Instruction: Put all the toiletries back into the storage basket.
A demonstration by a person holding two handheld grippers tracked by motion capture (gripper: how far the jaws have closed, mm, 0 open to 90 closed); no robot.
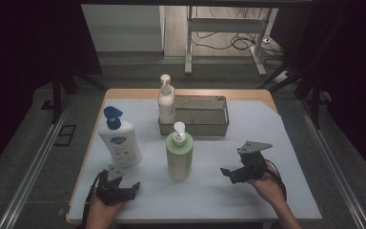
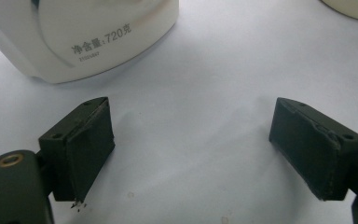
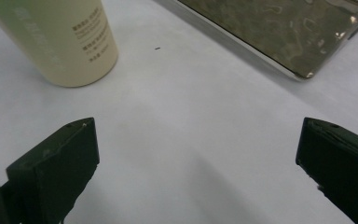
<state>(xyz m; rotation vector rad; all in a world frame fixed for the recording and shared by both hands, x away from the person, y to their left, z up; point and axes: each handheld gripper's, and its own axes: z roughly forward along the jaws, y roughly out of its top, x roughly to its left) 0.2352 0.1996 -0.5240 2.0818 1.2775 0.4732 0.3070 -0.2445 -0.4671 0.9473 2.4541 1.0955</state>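
High view shows three pump bottles and a metal tray [image 1: 226, 110] standing on the white-covered worktop [image 1: 295, 191]. The left tool [image 1: 134, 186] sits low near the front left corner, jaws wide apart and holding nothing; the right tool [image 1: 225, 172] hovers toward the front right, also spread open and empty. Between them, near the middle, stands the green bottle [image 1: 179, 156], upright, with its white pump on top. The white bottle with the blue cap [image 1: 120, 142] stands just behind the left tool, and a cream bottle [image 1: 166, 102] stands at the tray's left end, touching or nearly so.

From where I stand, the likely step is a reach for a bottle, probably to put it in the tray. Left gripper view has the white bottle's base [image 2: 74, 37] just ahead of the jaws, slightly off to one side. To grip well, I would centre the jaws on the body below the pump, keep the tool level, and close gently so the tall bottle does not tip.
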